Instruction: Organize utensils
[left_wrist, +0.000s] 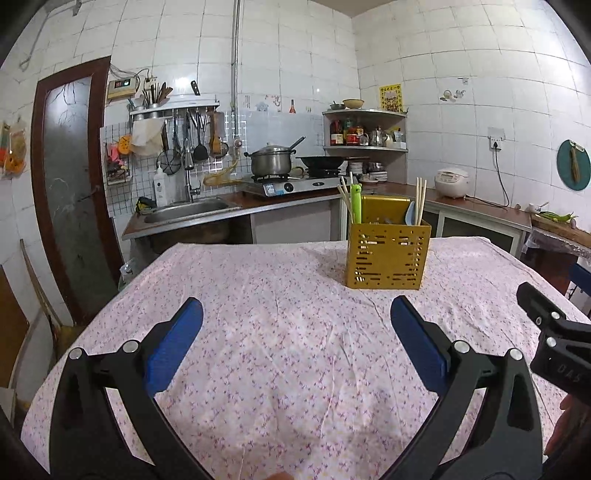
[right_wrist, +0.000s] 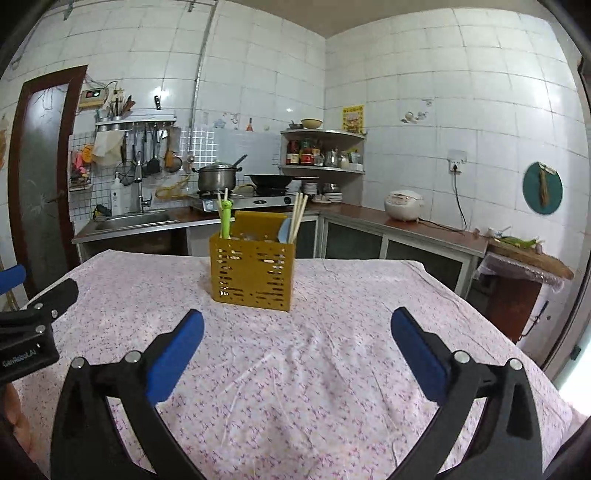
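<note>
Both grippers spread wide, empty: left gripper, right gripper; chopsticks upright in yellow holder

white tiled walls enclose a kitchen; a dark-framed door stands left, a brown l-shaped counter holds a sink and stove, a corner shelf above.
</note>
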